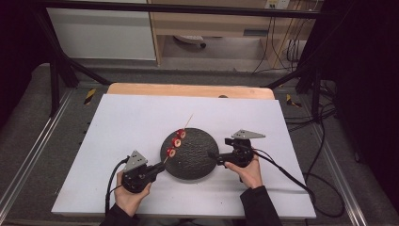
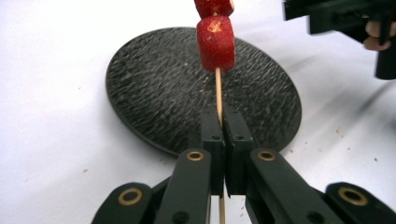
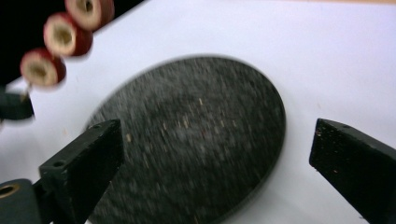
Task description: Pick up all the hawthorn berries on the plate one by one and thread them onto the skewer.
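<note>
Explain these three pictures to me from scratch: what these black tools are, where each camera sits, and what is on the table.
A person holds a hand tool with two black jaws in each hand. One camera looks down from above; the other two ride on the tools and look along their jaws. On the white table lies a round black plate. The left gripper is shut on a thin wooden skewer that carries three red fruit slices above the plate. The right gripper is open and holds nothing, beside the plate's right edge.

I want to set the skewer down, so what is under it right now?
Under the skewer lies the round black plate, bare apart from crumbs. The table beneath the plate is covered.
</note>
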`<state>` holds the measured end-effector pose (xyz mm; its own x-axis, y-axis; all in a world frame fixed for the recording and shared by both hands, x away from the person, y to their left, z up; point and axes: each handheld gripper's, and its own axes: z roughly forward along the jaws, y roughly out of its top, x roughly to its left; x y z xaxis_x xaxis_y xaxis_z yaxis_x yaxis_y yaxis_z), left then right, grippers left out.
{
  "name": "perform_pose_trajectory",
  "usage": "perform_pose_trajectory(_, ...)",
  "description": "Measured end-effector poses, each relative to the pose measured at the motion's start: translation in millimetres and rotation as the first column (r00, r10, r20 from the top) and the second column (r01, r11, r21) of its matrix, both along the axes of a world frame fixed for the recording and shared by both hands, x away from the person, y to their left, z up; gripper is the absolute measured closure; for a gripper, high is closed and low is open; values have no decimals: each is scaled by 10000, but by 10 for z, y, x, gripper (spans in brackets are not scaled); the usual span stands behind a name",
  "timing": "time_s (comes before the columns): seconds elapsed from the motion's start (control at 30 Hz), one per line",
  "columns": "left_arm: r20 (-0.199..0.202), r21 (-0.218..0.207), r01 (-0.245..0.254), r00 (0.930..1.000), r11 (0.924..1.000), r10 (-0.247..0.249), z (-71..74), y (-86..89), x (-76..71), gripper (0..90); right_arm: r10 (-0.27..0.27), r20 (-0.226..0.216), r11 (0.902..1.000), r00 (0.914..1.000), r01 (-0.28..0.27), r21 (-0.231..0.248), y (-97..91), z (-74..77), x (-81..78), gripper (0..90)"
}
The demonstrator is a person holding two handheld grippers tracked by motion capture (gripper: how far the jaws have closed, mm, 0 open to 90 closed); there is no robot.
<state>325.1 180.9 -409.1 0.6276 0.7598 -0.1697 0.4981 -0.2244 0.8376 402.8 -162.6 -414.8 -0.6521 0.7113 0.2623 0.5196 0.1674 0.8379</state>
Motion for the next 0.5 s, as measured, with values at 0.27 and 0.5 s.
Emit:
perform_pose_trajectory(0.27,-480,705,220,9987,9973,-186,22,13,185,881,150,-189,9915,9997,-173,-1290,-295,-95,-146,7)
perform_pose_trajectory(0.5,-977,1288,421,9948,9908,-296,-20,-118,350,881,-56,-91,9901,9999,42,-1405,-516,-157,-254,6)
